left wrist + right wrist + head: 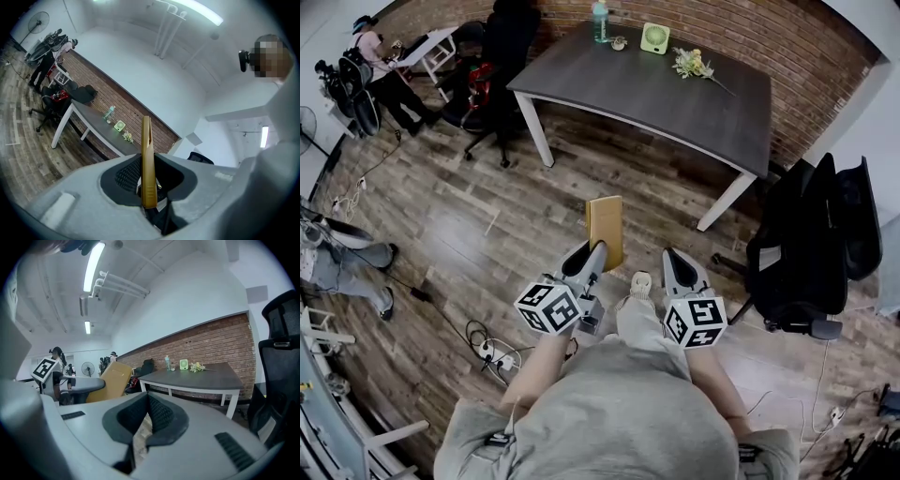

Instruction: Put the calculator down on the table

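Tan calculator (605, 225) clamped in left gripper (149, 180); table (675, 108) well apart.

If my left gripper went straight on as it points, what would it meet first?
Probably the near edge of the dark table; the left gripper, holding the calculator, has only floor before it. Height unclear.

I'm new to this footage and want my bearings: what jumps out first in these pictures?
A flat tan calculator stands out, clamped in the left gripper above the wood floor. Beyond it, a dark table stands by a brick wall, carrying a bottle, a green gadget and flowers near its far edge.
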`<action>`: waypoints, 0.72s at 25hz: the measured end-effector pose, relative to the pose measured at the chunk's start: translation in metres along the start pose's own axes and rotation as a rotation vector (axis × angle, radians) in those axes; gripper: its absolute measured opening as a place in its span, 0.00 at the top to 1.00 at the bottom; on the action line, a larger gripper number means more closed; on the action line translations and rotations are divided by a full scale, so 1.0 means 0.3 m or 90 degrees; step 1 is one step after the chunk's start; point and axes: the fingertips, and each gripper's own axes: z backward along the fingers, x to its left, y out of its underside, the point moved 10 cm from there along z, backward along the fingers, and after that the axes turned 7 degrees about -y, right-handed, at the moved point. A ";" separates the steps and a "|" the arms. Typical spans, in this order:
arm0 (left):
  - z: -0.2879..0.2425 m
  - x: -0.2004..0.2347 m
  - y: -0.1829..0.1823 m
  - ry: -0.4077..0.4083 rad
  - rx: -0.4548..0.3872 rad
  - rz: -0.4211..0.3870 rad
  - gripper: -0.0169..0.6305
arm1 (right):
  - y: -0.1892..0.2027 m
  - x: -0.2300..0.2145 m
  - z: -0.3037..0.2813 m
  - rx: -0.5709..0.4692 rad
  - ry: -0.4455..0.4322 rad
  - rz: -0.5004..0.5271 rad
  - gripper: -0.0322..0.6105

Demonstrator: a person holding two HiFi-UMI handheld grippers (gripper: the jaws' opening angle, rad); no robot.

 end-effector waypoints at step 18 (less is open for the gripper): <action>-0.429 0.118 -0.142 -0.016 -0.004 0.015 0.84 | -0.134 -0.320 -0.358 -0.002 -0.008 -0.011 0.95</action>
